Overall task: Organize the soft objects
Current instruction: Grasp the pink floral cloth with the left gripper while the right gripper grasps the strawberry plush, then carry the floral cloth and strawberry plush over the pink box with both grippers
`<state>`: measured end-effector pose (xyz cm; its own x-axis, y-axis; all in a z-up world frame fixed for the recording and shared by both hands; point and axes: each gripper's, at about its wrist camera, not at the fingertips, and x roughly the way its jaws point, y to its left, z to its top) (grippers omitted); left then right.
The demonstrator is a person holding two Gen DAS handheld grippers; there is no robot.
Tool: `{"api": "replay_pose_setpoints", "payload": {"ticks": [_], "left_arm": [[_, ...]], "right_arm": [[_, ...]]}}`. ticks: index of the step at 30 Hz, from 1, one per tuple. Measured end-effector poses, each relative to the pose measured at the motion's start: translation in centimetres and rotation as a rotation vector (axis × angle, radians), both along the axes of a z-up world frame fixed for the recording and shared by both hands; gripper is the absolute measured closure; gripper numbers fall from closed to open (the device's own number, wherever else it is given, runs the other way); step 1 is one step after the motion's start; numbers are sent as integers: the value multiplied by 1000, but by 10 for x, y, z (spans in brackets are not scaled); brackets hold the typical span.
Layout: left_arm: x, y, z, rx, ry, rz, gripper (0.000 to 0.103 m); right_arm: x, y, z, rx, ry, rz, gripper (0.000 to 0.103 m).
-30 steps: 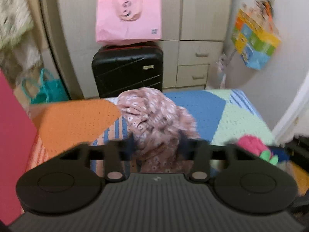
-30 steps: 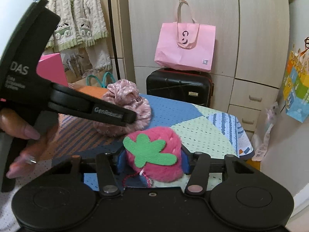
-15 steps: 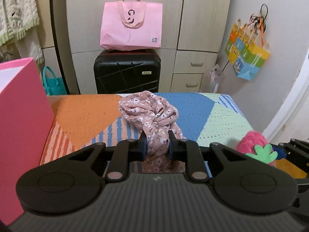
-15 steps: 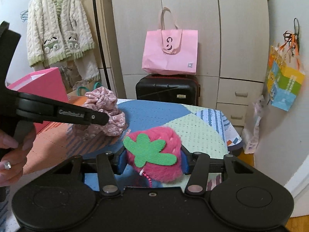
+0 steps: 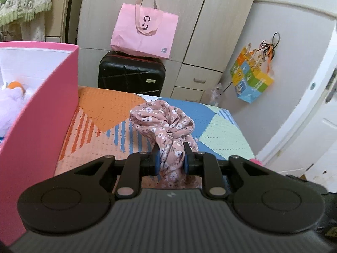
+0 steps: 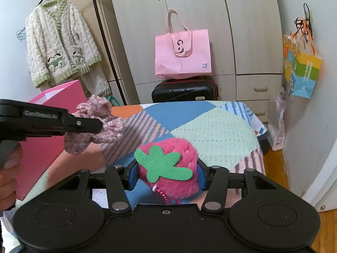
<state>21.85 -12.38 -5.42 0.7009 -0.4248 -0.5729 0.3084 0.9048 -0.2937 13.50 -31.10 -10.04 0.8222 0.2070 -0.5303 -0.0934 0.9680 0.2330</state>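
Observation:
My left gripper [image 5: 170, 158] is shut on a pink floral cloth [image 5: 166, 124] and holds it above the patchwork bedspread [image 5: 109, 107]. The cloth also shows in the right wrist view [image 6: 99, 124], hanging from the left gripper beside the pink box [image 6: 56, 97]. My right gripper [image 6: 167, 176] is shut on a fuzzy pink strawberry plush [image 6: 168, 168] with a green felt leaf. The pink box [image 5: 42, 109] stands at the left and holds a pale purple plush [image 5: 10, 103] with an orange spot.
A black suitcase [image 5: 131, 73] with a pink tote bag [image 5: 145, 33] on it stands behind the bed against the wardrobe [image 6: 189, 31]. A colourful bag [image 5: 250, 78] hangs on the right wall. A knitted cardigan [image 6: 61, 48] hangs at the left.
My left gripper closed on the floral cloth and lifted it toward the pink box. My right gripper kept hold of the strawberry plush and rose a little.

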Motion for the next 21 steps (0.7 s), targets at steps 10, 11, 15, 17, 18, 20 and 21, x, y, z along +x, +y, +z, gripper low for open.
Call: {"api": "replay_pose_setpoints", "payload": {"ticks": [10,11,15,17,18,20,21], "left_arm": [[-50,31,32,-49,-64,-40,84],[-55,33,37,-34,-79,-44,84],[-71,43,47,1,-74,-75,84],[-77,48,47,2,-59,-124,84],[-79,52,46,-12,-45,-135,84],[-85,59,41,-10,-17,-136,84],[-90,63,40,-4,-16,-131,84]], "right_arm": [[-31,23,8,72,8,26,46],[-33,23,8,89,18,36,46],[-45,35,12,79,25,71,46],[-52,44,16,55,25,90,46],[-55,47,18,51,26,100,46],[-62,56,24,42,33,124,46],[-66,60,27,39,33,139,46]]}}
